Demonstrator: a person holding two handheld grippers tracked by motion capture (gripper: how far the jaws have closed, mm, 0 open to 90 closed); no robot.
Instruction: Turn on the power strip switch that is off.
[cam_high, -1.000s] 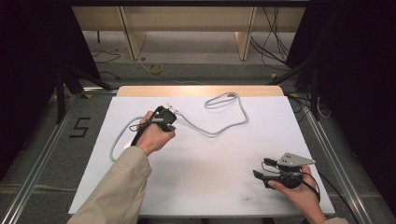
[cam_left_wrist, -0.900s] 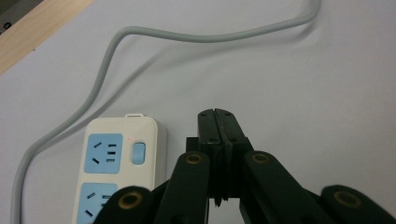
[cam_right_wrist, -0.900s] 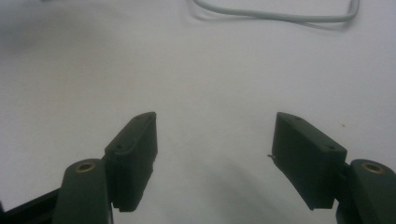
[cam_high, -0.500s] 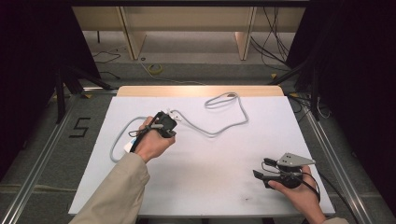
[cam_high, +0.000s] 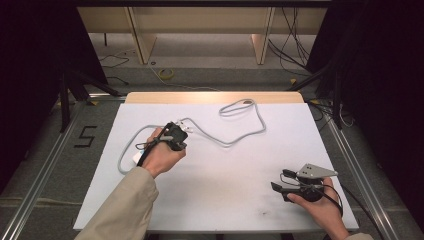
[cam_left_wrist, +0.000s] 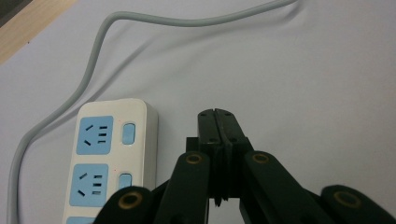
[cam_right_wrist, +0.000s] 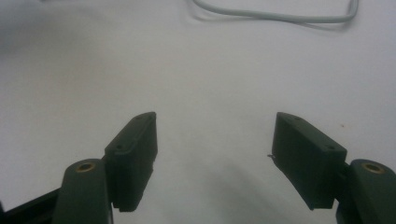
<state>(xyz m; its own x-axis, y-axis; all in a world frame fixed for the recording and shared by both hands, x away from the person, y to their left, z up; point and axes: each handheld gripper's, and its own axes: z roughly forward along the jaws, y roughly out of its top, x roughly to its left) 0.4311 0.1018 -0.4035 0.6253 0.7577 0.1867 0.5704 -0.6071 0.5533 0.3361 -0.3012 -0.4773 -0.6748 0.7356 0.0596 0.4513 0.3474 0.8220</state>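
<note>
The white counter (cam_high: 225, 200) carries a grey cord (cam_high: 250, 135) looping toward twelve o'clock. The white power strip (cam_left_wrist: 109, 154) lies at nine o'clock, just beside the left claw (cam_left_wrist: 217, 114), which is clenched on nothing. At four o'clock the right claw (cam_right_wrist: 215, 154) rests released over bare counter.

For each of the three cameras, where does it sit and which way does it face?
High view: above the person's side, facing forward and down on the table; both forearms show, with the left hand-held gripper and right hand-held gripper.
Left gripper view: rides the left hand-held gripper, jaws shut, beside the power strip.
Right gripper view: rides the right hand-held gripper, jaws open over bare table.
Shared: the grey cable.
</note>
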